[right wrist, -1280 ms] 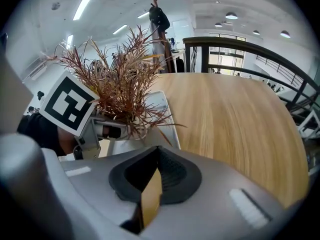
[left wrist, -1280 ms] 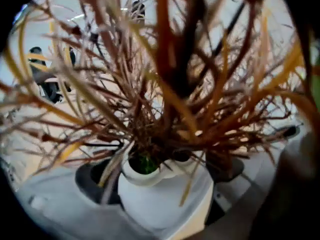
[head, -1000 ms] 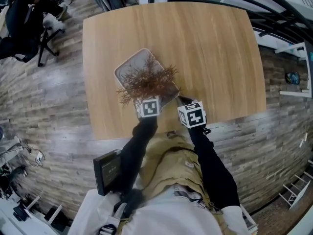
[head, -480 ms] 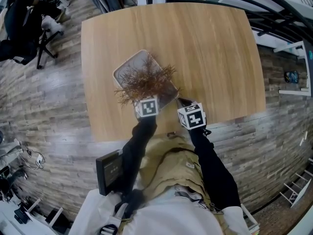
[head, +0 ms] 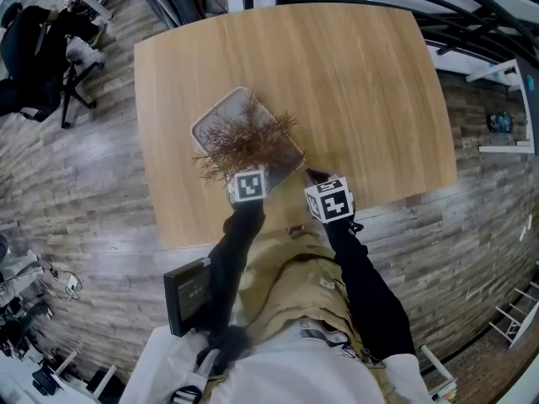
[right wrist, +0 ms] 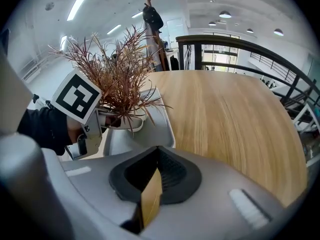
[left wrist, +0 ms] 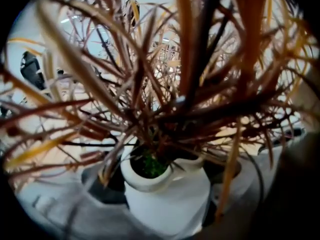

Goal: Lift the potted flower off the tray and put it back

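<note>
The potted flower [head: 244, 141], a white pot [left wrist: 165, 194] with dry reddish-brown leaves, stands on the grey tray [head: 210, 118] near the table's front edge. My left gripper [head: 250, 167] reaches in under the leaves with the pot between its jaws. The dark pads [left wrist: 100, 184] lie close along both sides of the pot and the jaws are closing; no firm press shows. The pot rests on the tray [left wrist: 60, 209]. My right gripper [head: 310, 176] hangs just right of the tray's near corner, shut and empty [right wrist: 151, 186]. From there it sees the plant [right wrist: 117, 74] and the left gripper [right wrist: 95, 129].
The tray sits on a light wooden table [head: 354, 82] whose far and right parts are bare. A black railing [right wrist: 235, 46] runs behind the table. A dark chair [head: 38, 53] stands on the floor at the far left.
Both grippers and the plant have stayed in place; only the head view has shifted slightly.
</note>
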{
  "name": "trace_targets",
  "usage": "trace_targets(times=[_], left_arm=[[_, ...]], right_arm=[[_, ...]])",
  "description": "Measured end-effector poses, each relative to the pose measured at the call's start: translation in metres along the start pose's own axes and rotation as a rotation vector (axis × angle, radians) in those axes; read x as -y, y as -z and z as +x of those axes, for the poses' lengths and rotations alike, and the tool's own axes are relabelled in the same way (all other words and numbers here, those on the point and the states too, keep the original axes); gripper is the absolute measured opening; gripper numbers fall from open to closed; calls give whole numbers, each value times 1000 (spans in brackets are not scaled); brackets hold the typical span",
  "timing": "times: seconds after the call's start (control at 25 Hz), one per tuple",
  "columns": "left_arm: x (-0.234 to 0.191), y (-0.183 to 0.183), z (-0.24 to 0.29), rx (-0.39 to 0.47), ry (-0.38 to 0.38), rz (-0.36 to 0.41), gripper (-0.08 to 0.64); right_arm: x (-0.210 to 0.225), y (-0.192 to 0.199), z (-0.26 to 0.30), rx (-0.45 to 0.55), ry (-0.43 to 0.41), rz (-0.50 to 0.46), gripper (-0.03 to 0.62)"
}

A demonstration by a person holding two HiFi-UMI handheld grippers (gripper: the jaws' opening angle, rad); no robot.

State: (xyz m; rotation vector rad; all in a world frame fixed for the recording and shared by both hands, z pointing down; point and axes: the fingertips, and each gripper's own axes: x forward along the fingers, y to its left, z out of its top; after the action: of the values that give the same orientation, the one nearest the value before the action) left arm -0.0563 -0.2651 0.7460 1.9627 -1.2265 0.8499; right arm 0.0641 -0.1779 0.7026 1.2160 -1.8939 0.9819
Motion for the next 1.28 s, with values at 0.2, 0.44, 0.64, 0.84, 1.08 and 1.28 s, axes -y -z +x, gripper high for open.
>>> trace_targets(times=[0.2,0.44,0.64,0.84,1.08,1.28], left_arm=[[-4,3,-1,-9,7,3,462],[-3,11,-16,-19,5,-10,462],[-3,4,-35,18,5,-4,462],[-1,-10,-63,58,-2,-3,462],[15,-32,-101,120,15,-17,462],[22,-45,-136,159,7,-15,462]], right_arm=[[-4,-1,6,-1,-8,2,5],[-9,-3,-2,23,-18,-7,5],[-16,-6,-11,55,-26,-12,5],[-23,-17,-29,108,-31,-5,5],[-27,-30,-54,168,-46,-15,5],[-34,-38,-76,203,-58,-30,5]])
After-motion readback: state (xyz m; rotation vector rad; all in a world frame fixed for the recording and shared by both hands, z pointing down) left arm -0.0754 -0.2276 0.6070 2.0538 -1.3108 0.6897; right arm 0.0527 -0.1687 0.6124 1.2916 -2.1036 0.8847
